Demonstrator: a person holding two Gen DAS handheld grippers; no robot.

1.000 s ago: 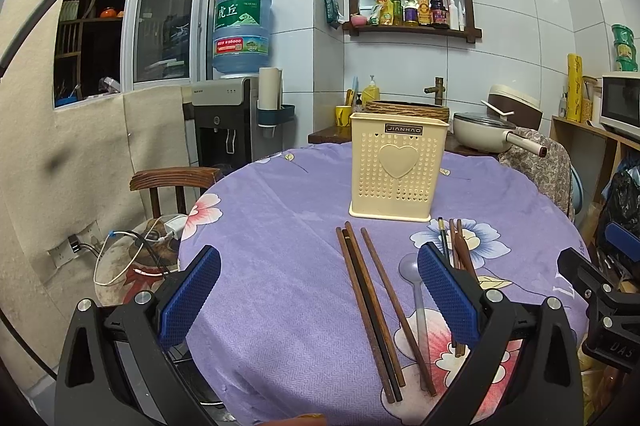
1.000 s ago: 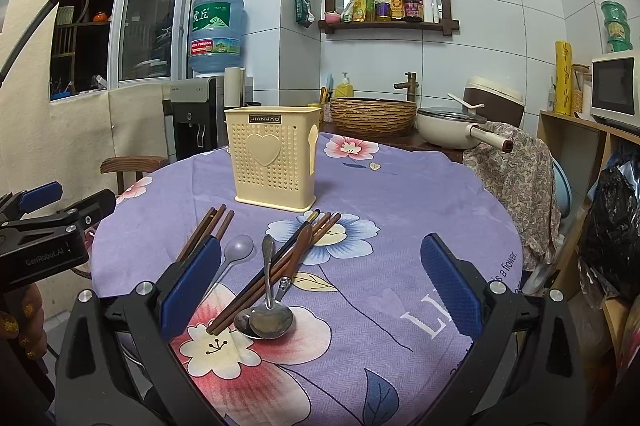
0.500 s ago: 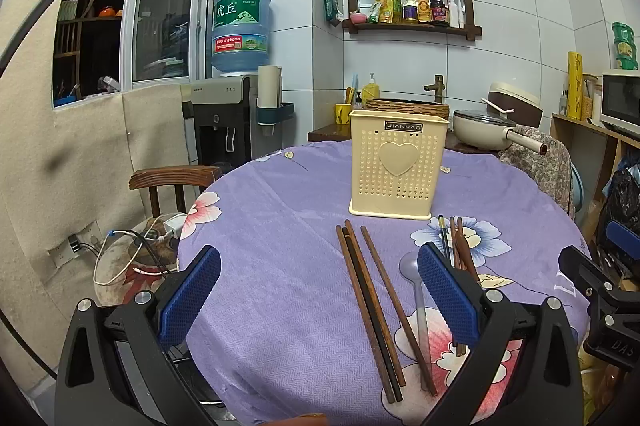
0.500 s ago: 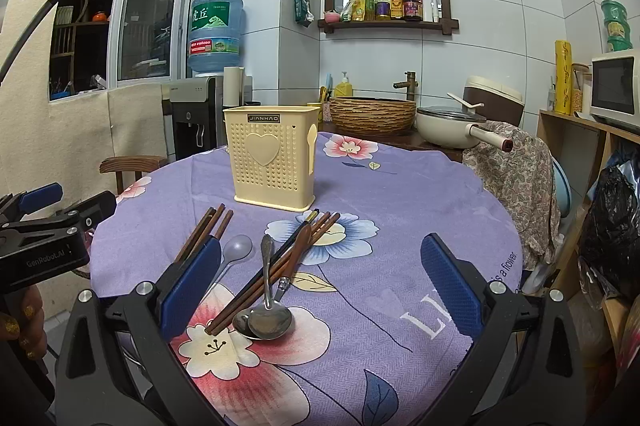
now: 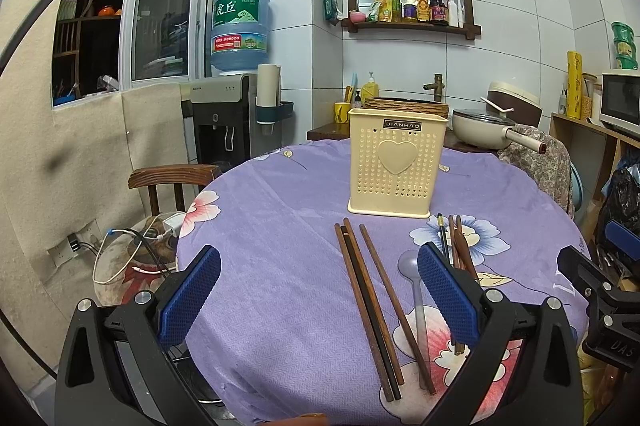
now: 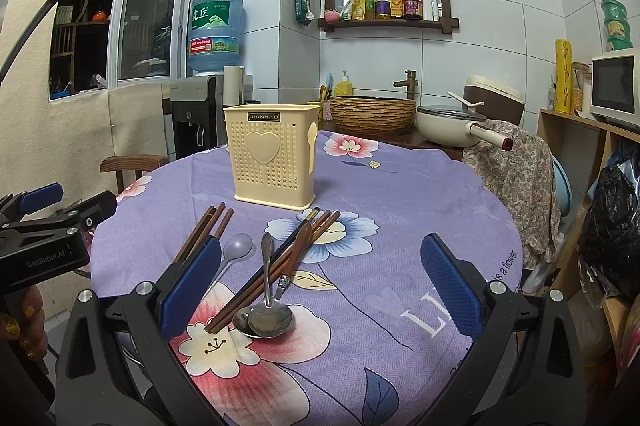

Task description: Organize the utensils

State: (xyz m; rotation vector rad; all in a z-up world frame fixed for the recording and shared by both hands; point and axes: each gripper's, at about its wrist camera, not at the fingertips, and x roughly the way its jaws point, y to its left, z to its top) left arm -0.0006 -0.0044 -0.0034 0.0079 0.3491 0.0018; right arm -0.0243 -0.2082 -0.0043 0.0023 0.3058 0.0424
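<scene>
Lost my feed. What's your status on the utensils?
Left gripper and right gripper open, empty. Chopsticks and spoons on tablecloth, cream holder upright behind. Nothing blocking.

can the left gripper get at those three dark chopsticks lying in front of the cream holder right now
Probably yes. The left gripper is open and empty, and the three chopsticks lie flat on the tablecloth between its fingers, uncovered, apart from the plastic spoon beside them.

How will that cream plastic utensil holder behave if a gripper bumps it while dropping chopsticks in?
The utensil holder looks like thin perforated plastic and stands taller than its base is deep, so it is probably light and could tip or slide. The tablecloth may add some grip. Nothing shows above its rim, so likely little weighs it down.
</scene>
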